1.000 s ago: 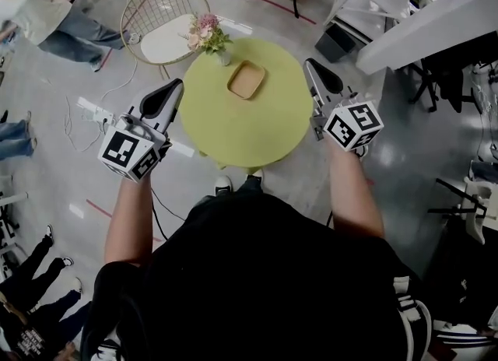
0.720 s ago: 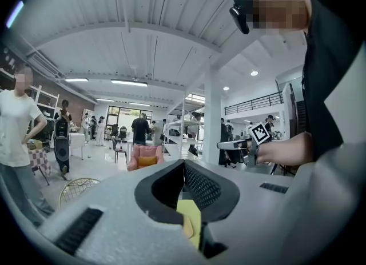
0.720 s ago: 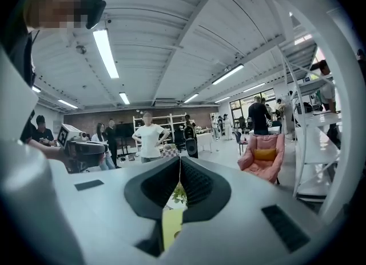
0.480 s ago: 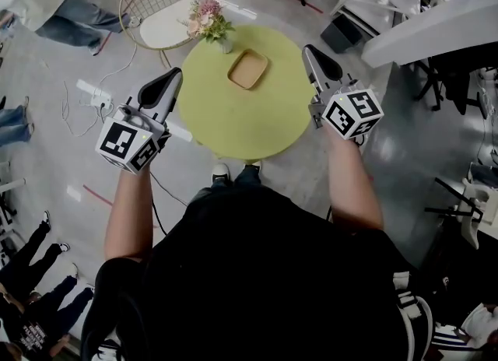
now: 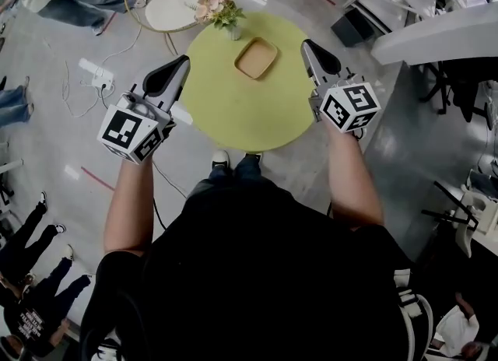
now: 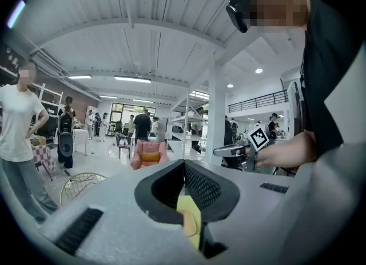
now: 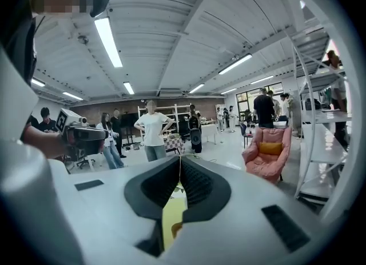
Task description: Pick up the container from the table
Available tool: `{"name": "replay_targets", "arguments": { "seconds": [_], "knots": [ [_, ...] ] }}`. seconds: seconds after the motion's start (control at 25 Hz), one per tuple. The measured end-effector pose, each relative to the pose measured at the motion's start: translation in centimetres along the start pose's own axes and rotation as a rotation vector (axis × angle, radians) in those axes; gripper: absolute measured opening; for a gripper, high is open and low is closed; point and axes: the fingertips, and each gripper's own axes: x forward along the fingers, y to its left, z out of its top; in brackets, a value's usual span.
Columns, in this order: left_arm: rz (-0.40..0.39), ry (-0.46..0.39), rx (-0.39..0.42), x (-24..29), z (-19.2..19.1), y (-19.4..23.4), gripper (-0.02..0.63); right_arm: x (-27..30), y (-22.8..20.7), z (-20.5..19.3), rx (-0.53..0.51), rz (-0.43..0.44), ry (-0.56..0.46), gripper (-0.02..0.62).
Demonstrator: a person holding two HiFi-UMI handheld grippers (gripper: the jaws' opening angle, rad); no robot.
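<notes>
Opening first: left tongs (image 5: 180,64) and right tongs (image 5: 309,47), both closed tight and empty, flank the tabletop (image 5: 233,114), so spread one pair wide before reaching the container (image 5: 257,57) near the far edge, beside the flowers (image 5: 218,8).

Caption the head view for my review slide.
Left gripper and right gripper, both shut, flank a round table bearing a tan container and flowers.

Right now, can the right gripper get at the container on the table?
Probably yes. The container lies in the open on the table, and nothing stands between it and the right gripper near the table's edge; the flower vase is on its other side. The shut gripper must open first.
</notes>
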Motion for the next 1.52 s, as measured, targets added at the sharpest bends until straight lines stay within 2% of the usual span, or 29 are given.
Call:
{"name": "replay_targets", "arguments": {
  "seconds": [0.12, 0.32, 0.88, 1.52],
  "knots": [
    [0.003, 0.013, -0.003, 0.2, -0.8, 0.2, 0.015, 0.9, 0.0, -1.3, -0.006, 0.012, 0.024, 0.011],
    [-0.005, 0.044, 0.040, 0.8, -2.0, -0.1, 0.015, 2.3, 0.1, -3.5, -0.014, 0.032, 0.064, 0.011],
    [-0.016, 0.077, 0.030, 1.7, -4.4, 0.1, 0.015, 5.2, 0.5, -9.6, -0.002, 0.079, 0.177, 0.011],
    [-0.027, 0.116, -0.005, 1.9, -6.7, 0.4, 0.015, 8.1, 0.3, -19.8, -0.121, 0.146, 0.398, 0.011]
  ]
}}
